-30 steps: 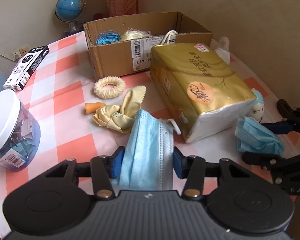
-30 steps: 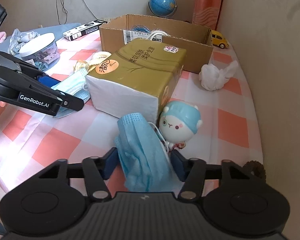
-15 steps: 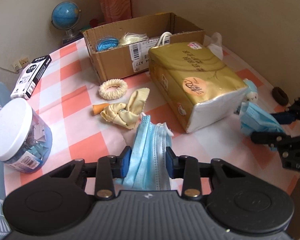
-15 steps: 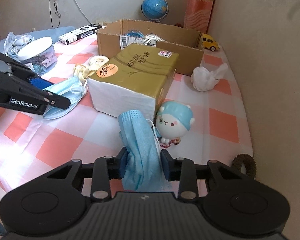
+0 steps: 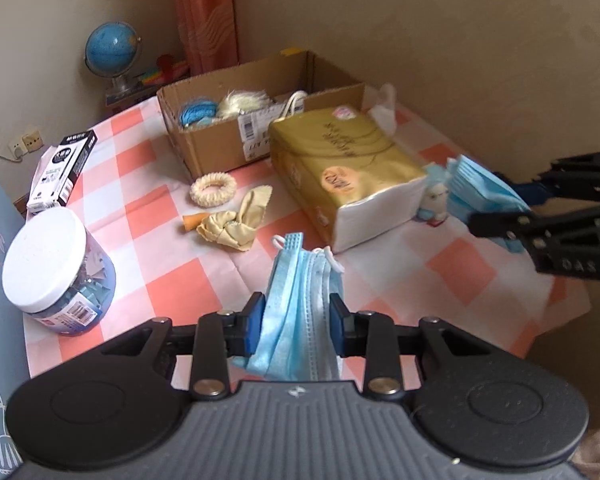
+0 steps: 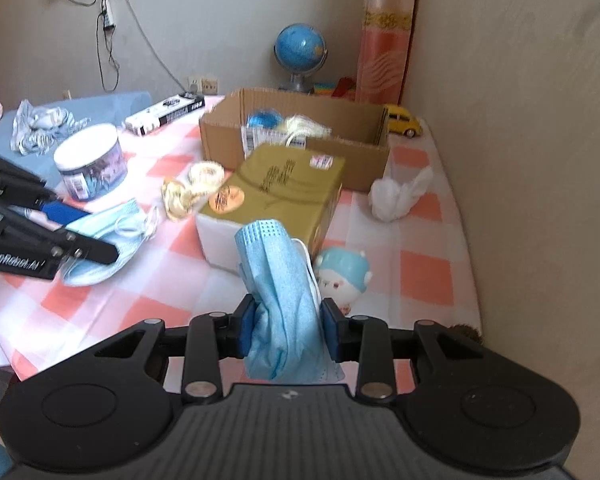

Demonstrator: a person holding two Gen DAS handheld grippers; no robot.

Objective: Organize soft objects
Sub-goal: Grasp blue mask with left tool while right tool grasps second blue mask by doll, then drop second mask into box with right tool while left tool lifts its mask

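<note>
My left gripper (image 5: 298, 322) is shut on a blue face mask (image 5: 300, 300) and holds it above the checked tablecloth. My right gripper (image 6: 286, 328) is shut on a second blue face mask (image 6: 280, 280), also lifted; it shows at the right in the left wrist view (image 5: 484, 192). An open cardboard box (image 5: 228, 136) at the back holds blue yarn (image 5: 196, 114) and pale fibres. A gold tissue pack (image 5: 348, 168) lies in front of it. A cream scrunchie (image 5: 213, 189), a yellow cloth (image 5: 232, 224) and a small blue-hooded plush (image 6: 342, 276) lie on the table.
A white-lidded plastic jar (image 5: 56, 268) stands at the left. A black-and-white carton (image 5: 60, 168), a globe (image 5: 112, 52), a white crumpled bag (image 6: 396, 196), a yellow toy car (image 6: 402, 124) and a dark hair tie (image 6: 464, 330) are around. The wall is close on the right.
Both grippers closed on their masks and lifted them off the table, pulling back and up. The left mask hangs bunched between the pads.
</note>
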